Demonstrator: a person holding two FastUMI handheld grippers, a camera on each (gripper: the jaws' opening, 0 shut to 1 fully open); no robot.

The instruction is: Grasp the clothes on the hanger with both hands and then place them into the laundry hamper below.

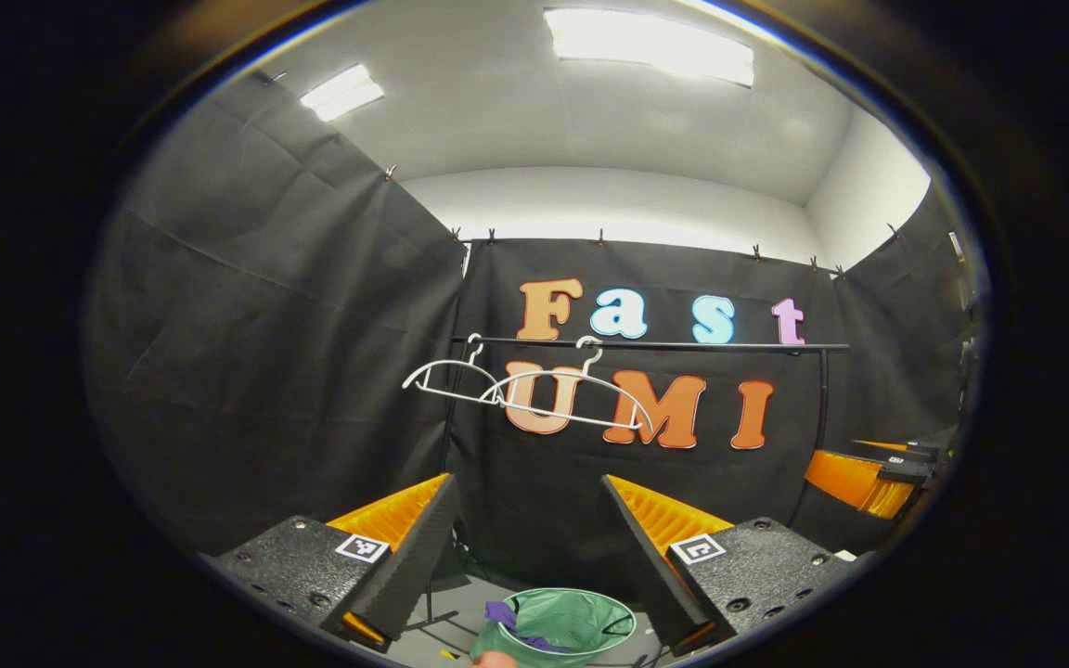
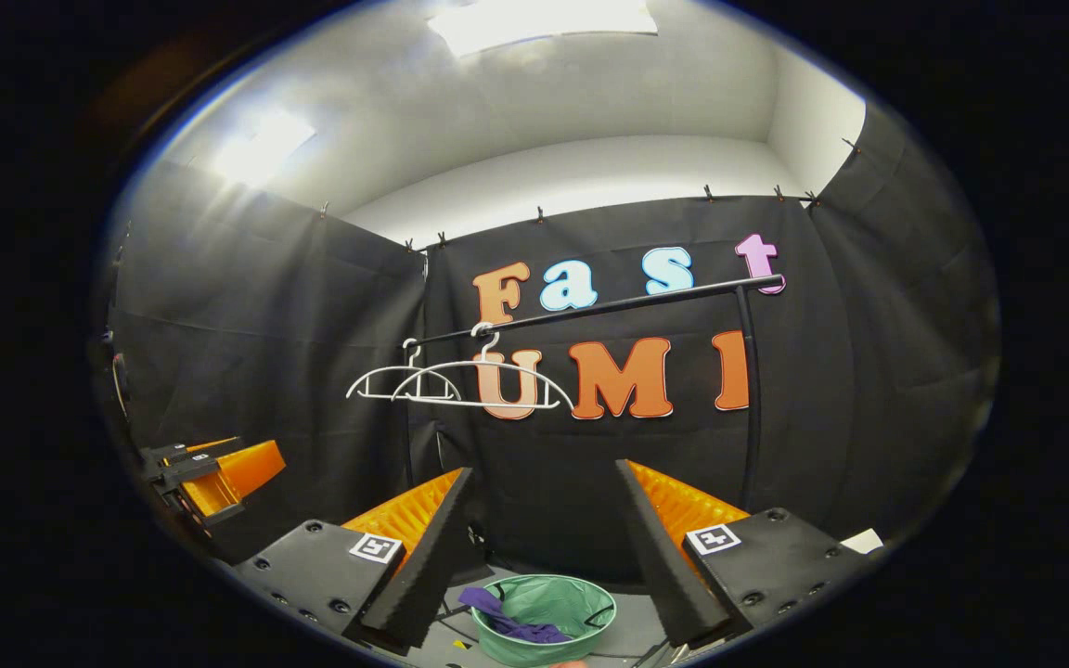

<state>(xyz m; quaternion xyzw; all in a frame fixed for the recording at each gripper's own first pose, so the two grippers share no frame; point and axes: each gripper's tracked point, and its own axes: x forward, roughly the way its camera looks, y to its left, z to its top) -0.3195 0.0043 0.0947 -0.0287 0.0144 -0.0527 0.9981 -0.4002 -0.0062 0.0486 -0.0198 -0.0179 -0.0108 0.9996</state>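
While both sets of fingers stand spread and empty, the purple clothes lie crumpled in the green laundry hamper, draped over its rim at 9 o'clock, long axis running 10 to 4. Two bare white hangers hang on the black rail. The hamper sits on a grey floor amid black cloth walls.

The left gripper and right gripper both face the rail.

- The left gripper view looks level across the booth at the back wall, well back from the rail, its own fingers spread at the bottom.
- The right gripper view faces the same wall from further right.
- Both share the rail, two bare hangers and the green hamper below.
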